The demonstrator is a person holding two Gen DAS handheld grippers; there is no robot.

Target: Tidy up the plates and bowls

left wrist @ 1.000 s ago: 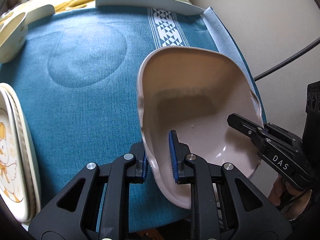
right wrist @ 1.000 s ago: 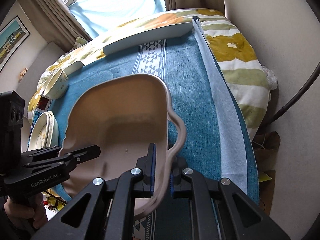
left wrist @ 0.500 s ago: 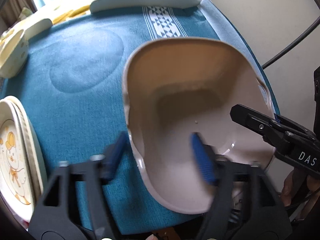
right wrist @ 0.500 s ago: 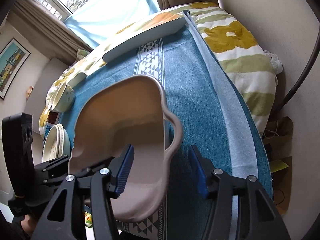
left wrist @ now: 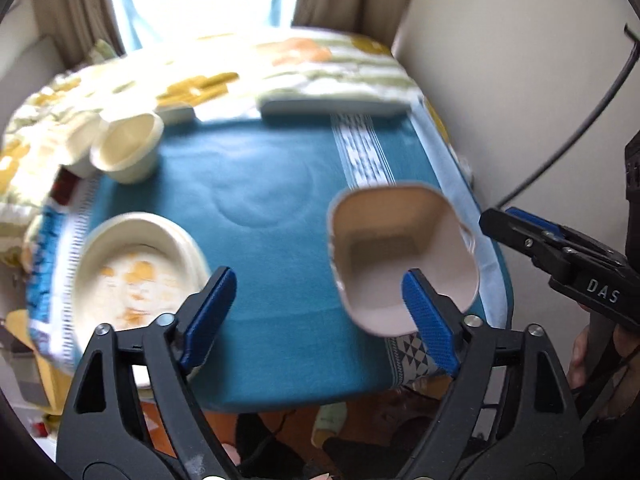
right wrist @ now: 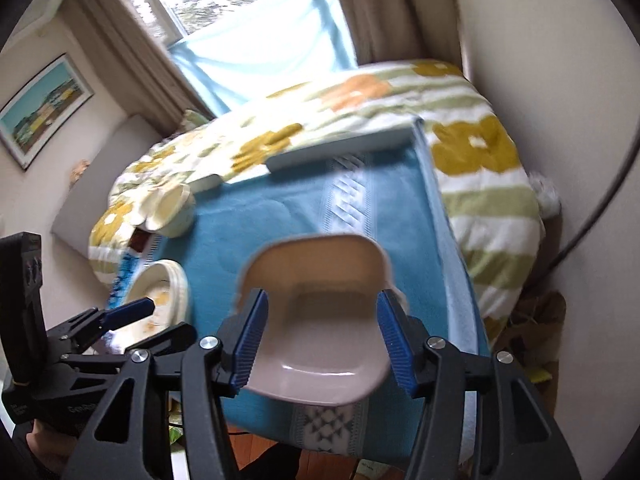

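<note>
Now sitting free at lower right on the blue woven cloth (left wrist: 280, 208): pinkish-beige squarish ceramic dish (left wrist: 400, 256), earlier clamped by both. Left gripper (left wrist: 320, 312) and right gripper (right wrist: 320, 340) just opening, gaping wide, gripping nothing.

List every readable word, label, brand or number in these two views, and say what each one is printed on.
"DAS": white letters on the black right gripper, seen from the left wrist view.
Pale lettering on the black left gripper, in the right wrist view: too blurred to read.
No other text shows.

pink-beige dish (left wrist: 404, 256) | teal cloth (left wrist: 272, 184), white triangle band | cream plates (left wrist: 140, 276), yellow print, left of dish | blanket (right wrist: 472, 148), yellow-orange flowers, green stripes
</note>
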